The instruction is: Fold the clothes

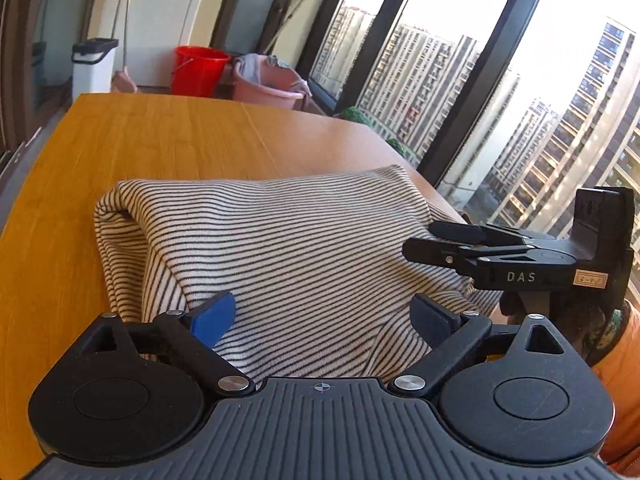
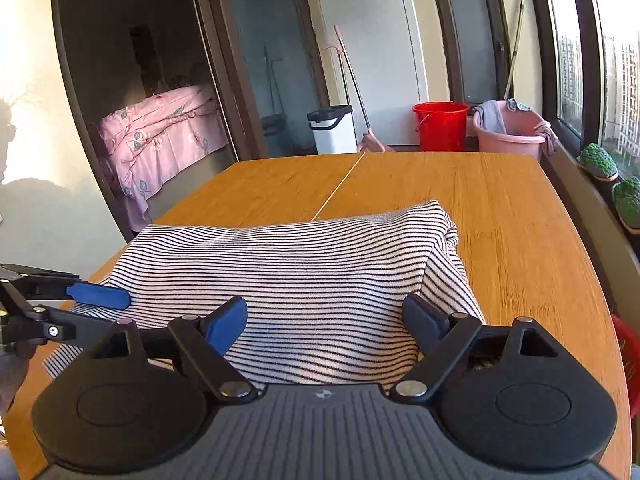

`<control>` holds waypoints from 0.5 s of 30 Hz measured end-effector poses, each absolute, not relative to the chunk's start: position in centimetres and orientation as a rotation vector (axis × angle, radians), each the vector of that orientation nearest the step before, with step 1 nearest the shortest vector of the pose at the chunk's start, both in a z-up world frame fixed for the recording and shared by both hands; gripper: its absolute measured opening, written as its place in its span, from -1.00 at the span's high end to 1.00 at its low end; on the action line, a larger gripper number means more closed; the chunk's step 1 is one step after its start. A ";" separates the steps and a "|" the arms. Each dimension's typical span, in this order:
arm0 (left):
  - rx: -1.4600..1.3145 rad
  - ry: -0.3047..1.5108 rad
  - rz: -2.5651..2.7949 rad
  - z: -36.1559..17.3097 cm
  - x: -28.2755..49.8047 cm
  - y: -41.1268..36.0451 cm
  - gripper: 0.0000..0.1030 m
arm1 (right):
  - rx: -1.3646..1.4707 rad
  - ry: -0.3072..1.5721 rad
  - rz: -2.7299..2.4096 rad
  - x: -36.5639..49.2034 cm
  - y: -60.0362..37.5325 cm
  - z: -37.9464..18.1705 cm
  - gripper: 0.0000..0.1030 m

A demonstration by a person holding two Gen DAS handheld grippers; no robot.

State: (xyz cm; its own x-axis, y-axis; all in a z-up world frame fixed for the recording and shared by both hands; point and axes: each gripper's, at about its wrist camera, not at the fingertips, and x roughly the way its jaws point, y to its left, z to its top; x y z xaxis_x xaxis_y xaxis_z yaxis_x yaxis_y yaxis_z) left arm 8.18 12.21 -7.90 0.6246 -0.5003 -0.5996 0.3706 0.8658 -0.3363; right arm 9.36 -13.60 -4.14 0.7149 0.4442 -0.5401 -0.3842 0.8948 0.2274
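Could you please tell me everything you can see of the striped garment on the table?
The striped garment is a soft knit, white with thin dark stripes. It lies folded over in a loose, puffy bundle on the wooden table, its far edge fairly straight, its right end rumpled. The left gripper and right gripper both hover open over its near edge, and no pad pinches the cloth.
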 end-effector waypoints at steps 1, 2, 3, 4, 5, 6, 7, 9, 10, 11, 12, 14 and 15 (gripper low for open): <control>-0.191 0.735 -0.490 -8.0 8.7 12.4 -0.89 | 0.111 0.629 0.460 9.1 -13.7 -4.1 -0.66; -0.198 0.727 -0.477 -8.1 9.2 12.6 -0.89 | 0.115 0.632 0.460 8.4 -13.7 -4.2 -0.66; -0.211 0.718 -0.462 -8.2 9.8 12.7 -0.89 | 0.116 0.633 0.460 7.9 -13.6 -4.2 -0.66; -0.226 0.710 -0.445 -8.3 10.3 12.8 -0.89 | 0.120 0.634 0.467 7.3 -13.4 -4.3 -0.70; -0.236 0.702 -0.428 -8.3 10.8 12.8 -0.89 | 0.123 0.635 0.475 6.7 -13.2 -4.3 -0.73; -0.243 0.695 -0.412 -8.4 11.2 12.7 -0.89 | 0.126 0.636 0.482 6.1 -12.9 -4.4 -0.83; -0.242 0.692 -0.404 -8.3 11.3 12.6 -0.89 | 0.128 0.637 0.489 5.5 -12.7 -4.4 -0.94; -0.235 0.691 -0.395 -8.1 11.1 12.3 -0.90 | 0.106 0.639 0.504 4.2 -11.8 -4.4 -0.99; -0.231 0.691 -0.390 -7.9 11.0 12.1 -0.91 | 0.078 0.640 0.491 3.8 -11.2 -4.4 -0.99; -0.227 0.690 -0.386 -7.8 10.9 12.0 -0.94 | 0.052 0.642 0.479 3.4 -10.7 -4.3 -1.00; -0.230 0.694 -0.392 -7.7 10.5 12.0 -0.95 | 0.046 0.645 0.477 3.4 -10.5 -4.0 -1.00; -0.245 0.700 -0.410 -7.5 9.3 12.2 -0.96 | 0.036 0.650 0.474 3.3 -10.4 -3.4 -1.00; -0.257 0.699 -0.424 -7.4 8.8 12.3 -0.98 | 0.056 0.640 0.476 3.5 -10.8 -2.9 -1.00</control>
State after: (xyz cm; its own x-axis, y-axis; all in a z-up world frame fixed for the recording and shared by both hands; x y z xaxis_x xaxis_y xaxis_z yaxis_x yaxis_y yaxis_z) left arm 8.75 12.31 -7.44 0.6858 -0.4584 -0.5653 0.2895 0.8845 -0.3659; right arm 3.45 -10.77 -2.90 0.6984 0.4435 -0.5617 -0.4095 0.8913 0.1946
